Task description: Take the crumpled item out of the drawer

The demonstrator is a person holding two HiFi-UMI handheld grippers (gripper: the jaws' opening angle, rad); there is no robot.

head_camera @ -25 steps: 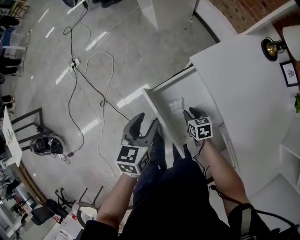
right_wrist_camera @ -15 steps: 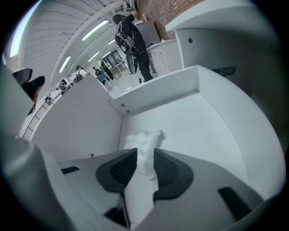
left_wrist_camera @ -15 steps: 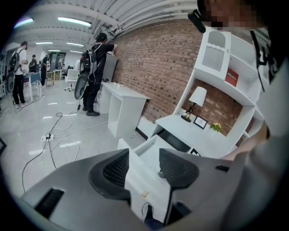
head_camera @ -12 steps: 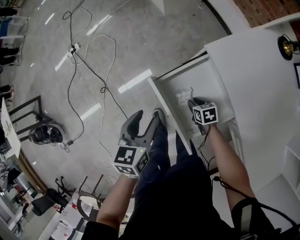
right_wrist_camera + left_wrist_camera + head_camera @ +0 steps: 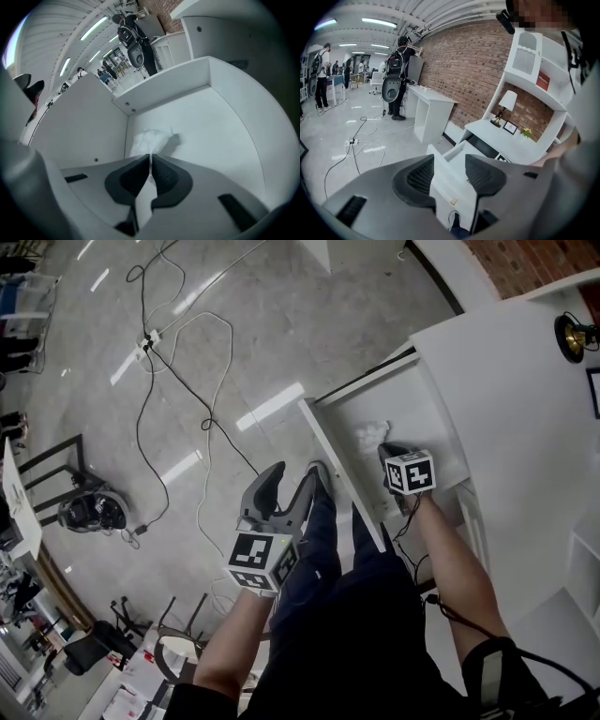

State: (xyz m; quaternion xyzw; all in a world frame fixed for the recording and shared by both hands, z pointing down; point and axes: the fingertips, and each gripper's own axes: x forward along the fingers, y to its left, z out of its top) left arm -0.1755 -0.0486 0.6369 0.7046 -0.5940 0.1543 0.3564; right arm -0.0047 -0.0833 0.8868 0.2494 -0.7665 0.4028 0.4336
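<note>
The crumpled white item (image 5: 372, 434) lies on the floor of the open white drawer (image 5: 334, 461), near its left wall. My right gripper (image 5: 385, 452) reaches down into the drawer. Its jaws have just been closing and are now shut on the near edge of the crumpled item (image 5: 150, 139), a thin white fold pinched between the pads at the right gripper (image 5: 150, 162). My left gripper (image 5: 298, 474) hangs open outside the drawer, over the floor beside the drawer's front panel (image 5: 451, 190). Nothing sits between the left gripper (image 5: 449, 164) jaws.
The white desk top (image 5: 506, 399) carries a lamp (image 5: 570, 334) and a small picture frame (image 5: 594, 390). Cables (image 5: 178, 362) and a dark helmet-like object (image 5: 89, 510) lie on the grey floor. A person (image 5: 396, 79) stands by another white desk far off.
My right gripper has sunk deeper into the drawer and come up against the crumpled item. The left gripper has dropped a little beside the drawer front.
</note>
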